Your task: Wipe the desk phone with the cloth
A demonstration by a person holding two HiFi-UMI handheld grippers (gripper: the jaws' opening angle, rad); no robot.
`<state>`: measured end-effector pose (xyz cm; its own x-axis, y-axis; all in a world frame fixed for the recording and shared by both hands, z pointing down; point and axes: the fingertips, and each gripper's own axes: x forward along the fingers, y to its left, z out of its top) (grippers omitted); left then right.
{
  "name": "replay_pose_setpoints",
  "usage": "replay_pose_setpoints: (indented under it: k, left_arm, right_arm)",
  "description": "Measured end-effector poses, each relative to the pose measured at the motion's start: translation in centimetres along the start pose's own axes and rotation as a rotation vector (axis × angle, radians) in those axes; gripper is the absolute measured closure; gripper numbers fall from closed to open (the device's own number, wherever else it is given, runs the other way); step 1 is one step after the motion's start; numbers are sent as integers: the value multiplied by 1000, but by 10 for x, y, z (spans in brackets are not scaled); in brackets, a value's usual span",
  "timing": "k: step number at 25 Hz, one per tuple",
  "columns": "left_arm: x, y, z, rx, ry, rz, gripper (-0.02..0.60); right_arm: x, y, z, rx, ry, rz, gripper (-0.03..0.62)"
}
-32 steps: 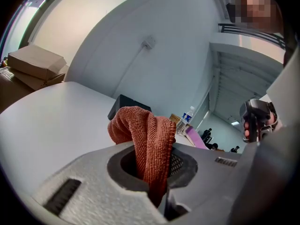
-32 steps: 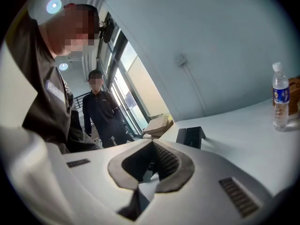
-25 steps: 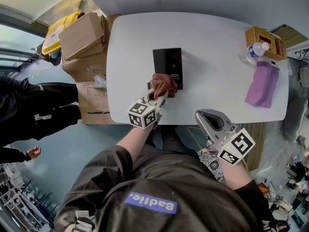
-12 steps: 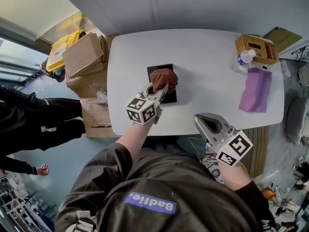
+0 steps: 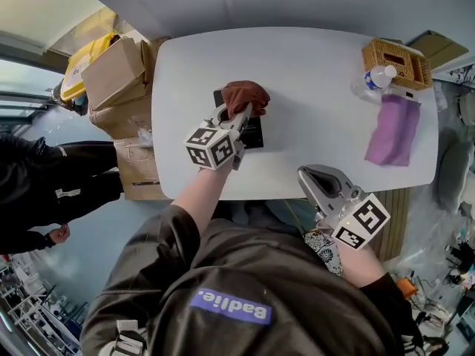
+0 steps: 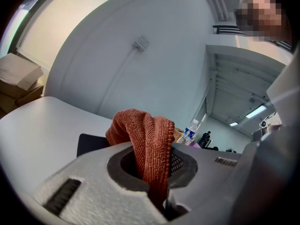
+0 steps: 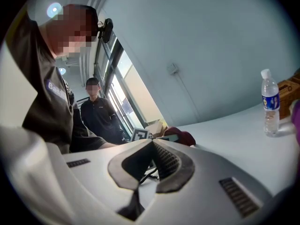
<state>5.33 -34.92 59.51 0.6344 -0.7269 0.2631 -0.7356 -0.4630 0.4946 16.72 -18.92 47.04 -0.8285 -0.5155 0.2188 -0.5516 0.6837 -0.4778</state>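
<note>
A black desk phone lies flat on the white table, left of the middle. My left gripper reaches over it and is shut on a rust-brown cloth, which is bunched over the phone's far end. In the left gripper view the cloth hangs pinched between the jaws of that gripper, and a dark corner of the phone shows behind them. My right gripper is shut and holds nothing, at the table's near edge, apart from the phone. The right gripper view shows its jaws closed together.
At the far right of the table stand a wicker basket, a water bottle and a purple cloth. Cardboard boxes are stacked against the table's left end. A person in black stands to the left.
My left gripper has pushed the cloth along the phone from its near end to its far end. The right gripper has stayed at the near edge.
</note>
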Motion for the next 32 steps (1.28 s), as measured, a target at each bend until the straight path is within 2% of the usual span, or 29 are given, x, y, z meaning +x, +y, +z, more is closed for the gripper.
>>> replay_pose_setpoints:
  k: [12, 20, 26, 32]
  left_arm:
    - [-44, -22, -81, -66, 100, -9, 549]
    - [-71, -39, -120, -69, 151, -63, 549]
    - [-92, -64, -113, -47, 133, -138, 549]
    - [-137, -86, -79, 10, 98, -208, 549]
  right_arm:
    - [-13, 7, -10, -5, 16, -25, 566]
    - [-16, 38, -25, -15, 25, -49, 566]
    - [-21, 72, -30, -40, 0, -80, 566]
    - [-22, 111, -33, -71, -47, -108, 566]
